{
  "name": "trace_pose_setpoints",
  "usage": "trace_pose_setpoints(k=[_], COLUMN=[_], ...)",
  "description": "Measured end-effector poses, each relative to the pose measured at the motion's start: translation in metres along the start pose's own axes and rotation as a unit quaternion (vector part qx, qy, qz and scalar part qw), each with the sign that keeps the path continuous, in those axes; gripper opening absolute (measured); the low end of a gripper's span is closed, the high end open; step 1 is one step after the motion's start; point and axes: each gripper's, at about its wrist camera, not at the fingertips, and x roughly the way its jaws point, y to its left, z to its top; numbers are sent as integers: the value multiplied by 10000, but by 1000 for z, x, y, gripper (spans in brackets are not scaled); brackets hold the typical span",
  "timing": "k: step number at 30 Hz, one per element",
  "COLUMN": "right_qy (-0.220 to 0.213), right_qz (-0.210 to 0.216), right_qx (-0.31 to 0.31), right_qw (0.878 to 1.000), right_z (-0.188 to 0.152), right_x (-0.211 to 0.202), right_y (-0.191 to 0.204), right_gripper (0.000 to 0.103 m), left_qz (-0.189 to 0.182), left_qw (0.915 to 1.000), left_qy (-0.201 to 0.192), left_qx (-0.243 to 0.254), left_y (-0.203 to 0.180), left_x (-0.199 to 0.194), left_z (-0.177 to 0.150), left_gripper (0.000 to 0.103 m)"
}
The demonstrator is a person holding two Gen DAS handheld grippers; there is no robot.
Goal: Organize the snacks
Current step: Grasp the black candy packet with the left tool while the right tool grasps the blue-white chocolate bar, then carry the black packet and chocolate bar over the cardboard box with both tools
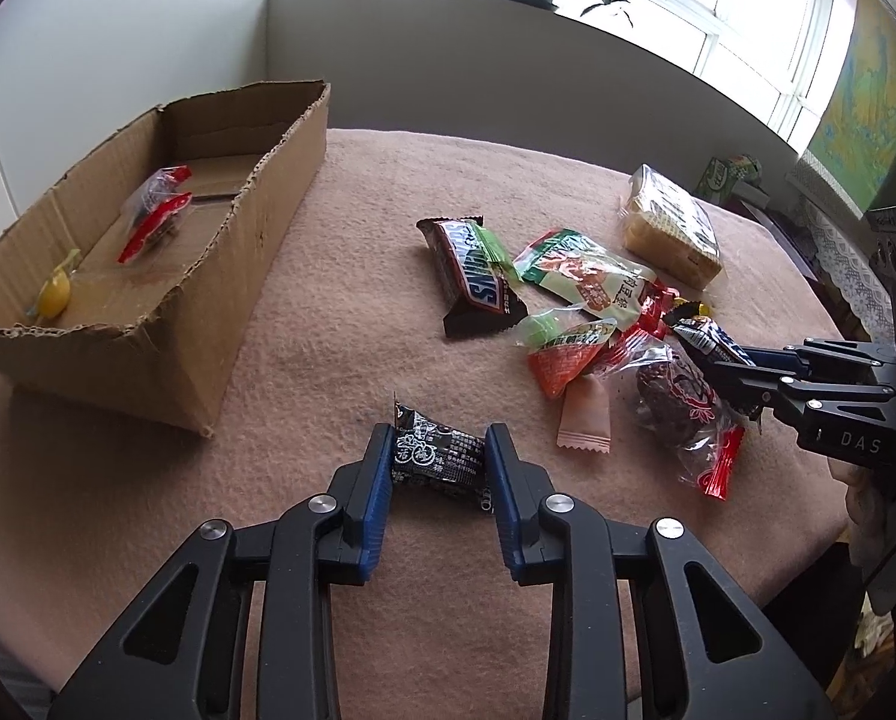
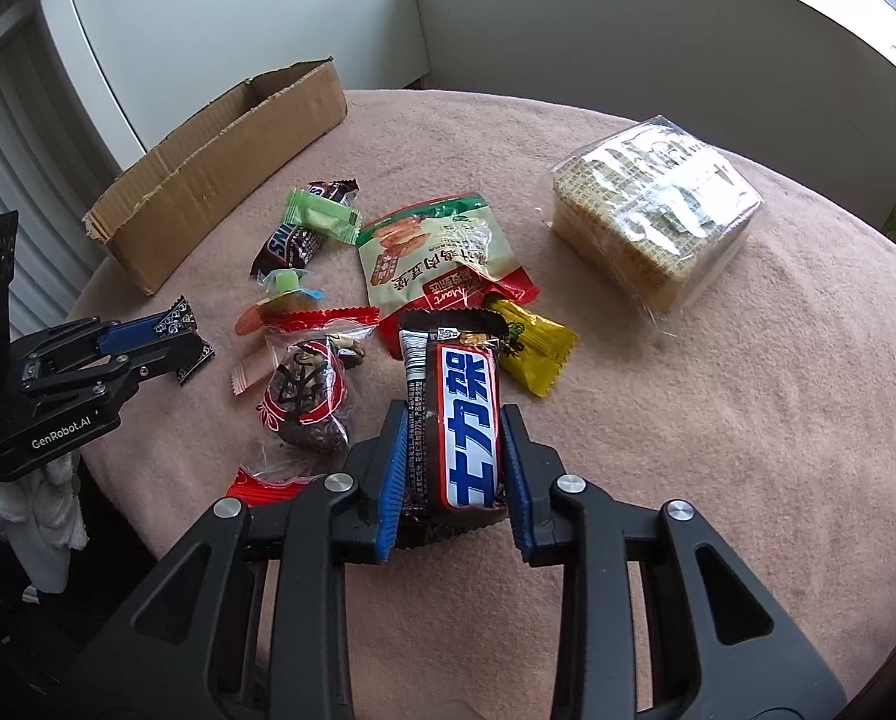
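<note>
Left gripper [image 1: 438, 456]: jaws pinched on black candy packet [image 1: 437, 455], long axis crosswise btwn pads. Right gripper [image 2: 452, 450]: clamped on blue-label bar [image 2: 467, 420], axis along fingers. Cardboard box [image 1: 255, 252] lies fwd-left of left tongs, nearer that hand.

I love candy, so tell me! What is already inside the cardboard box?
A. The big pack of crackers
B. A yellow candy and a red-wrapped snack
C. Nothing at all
B: the left wrist view shows a yellow candy and a red-wrapped snack lying in the cardboard box.
</note>
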Motion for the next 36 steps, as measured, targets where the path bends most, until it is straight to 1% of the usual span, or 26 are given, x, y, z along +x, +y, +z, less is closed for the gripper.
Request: trace_pose_setpoints(k=[6,11,13,14,16,18,22,23,26,28,31,33,36], right_qy=[-155,-320,-387,-417,-487,-499,-465,-451,-419,-402,-419,-433,-440], right_qz=[-13,-17,2,-15,-90,-56,-27,-27,-53,-58,-46,-49,-77], right_qx=[141,213,184,141,41,26,-9,-13,-48,-29,43,72,86], right_qw=[9998,9993,9991,9990,9988,9987,9989,9990,9991,9992,9991,9990,9990], right_z=[-2,2,6,8,14,17,18,18,15,15,14,13,11], right_x=[-14,-29,-36,-38,-40,-40,-36,-35,-33,-31,-31,-33,-36], right_y=[-4,-3,0,3,9,12,16,17,17,15,12,10,7], right_gripper=[30,30,30,30,30,30,30,30,30,30,30,30,30], left_qz=[-8,-34,-49,-61,-63,-17,-4,-70,-95,-94,-203,-219,-211], left_qw=[10000,9998,9997,9996,9993,9991,9994,9993,9974,9967,9967,9972,9977], left_qy=[-38,-170,-229,-261,-358,-425,-257,-192,67,117,200,247,218], left_qx=[-83,-97,-112,-126,-132,-92,-220,-308,-707,-792,-757,-671,-599], left_y=[3,4,5,5,7,9,15,16,22,22,16,10,6], left_x=[-5,-19,-25,-28,-35,-37,-26,-25,-20,-20,-18,-12,-5], left_z=[-2,1,4,6,9,13,9,7,0,-7,-12,-11,-4], left_gripper=[28,26,10,7,7,7,6,7,27,27,27,27,27])
